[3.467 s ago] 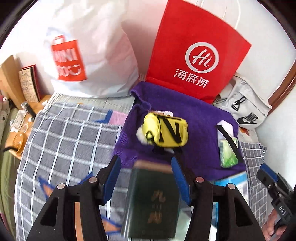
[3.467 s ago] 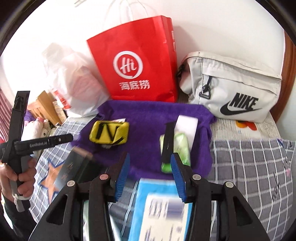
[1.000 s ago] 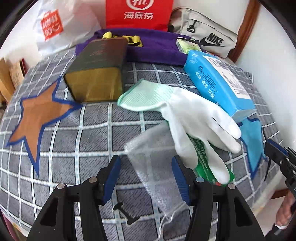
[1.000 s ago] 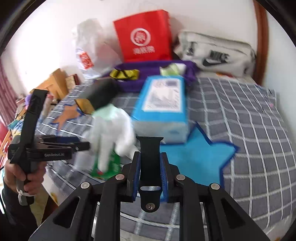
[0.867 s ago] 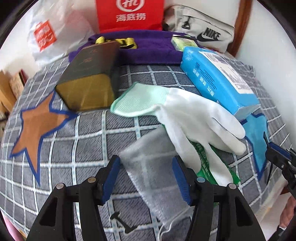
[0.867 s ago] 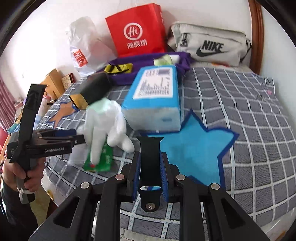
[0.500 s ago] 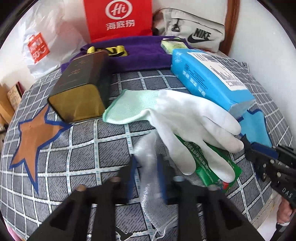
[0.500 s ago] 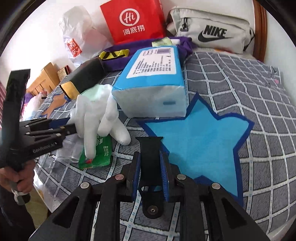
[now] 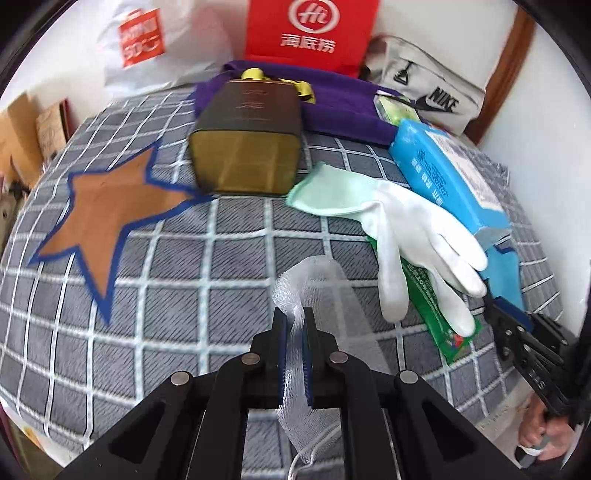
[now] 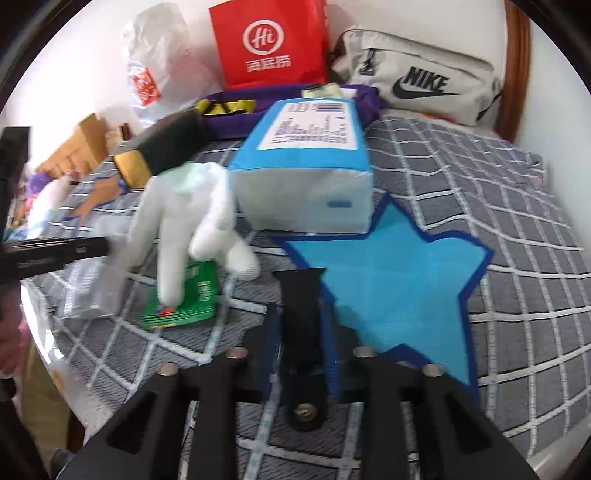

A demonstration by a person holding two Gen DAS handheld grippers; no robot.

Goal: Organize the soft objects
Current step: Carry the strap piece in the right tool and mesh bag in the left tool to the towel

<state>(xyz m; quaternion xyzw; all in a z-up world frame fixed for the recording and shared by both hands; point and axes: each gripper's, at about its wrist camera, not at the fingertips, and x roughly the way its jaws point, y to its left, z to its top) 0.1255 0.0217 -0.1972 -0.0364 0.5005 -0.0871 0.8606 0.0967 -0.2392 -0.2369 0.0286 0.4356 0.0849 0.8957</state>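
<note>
My left gripper (image 9: 294,332) is shut on a white mesh pouch (image 9: 314,280), whose top sticks up past the fingertips above the grey checked bedspread (image 9: 184,295). A white glove with a pale green cuff (image 9: 399,229) lies just to the right, over a green packet (image 9: 436,306). My right gripper (image 10: 299,321) is shut on a black strap (image 10: 301,295), low over the bedspread at the edge of a blue star patch (image 10: 399,280). In the right wrist view the glove (image 10: 192,210) and green packet (image 10: 184,295) lie to the left, with the left gripper (image 10: 55,251) beyond them.
A blue tissue pack (image 9: 443,173) and a dark box with a gold end (image 9: 247,147) lie past the glove. Behind are a purple towel (image 9: 340,107), a red paper bag (image 9: 310,33), a white plastic bag (image 9: 147,44) and a grey Nike bag (image 9: 424,88). The bed edge is near.
The left jaws have come together on the mesh pouch and raised its top off the bedspread. The right gripper has sunk toward the bed with the black strap still in it.
</note>
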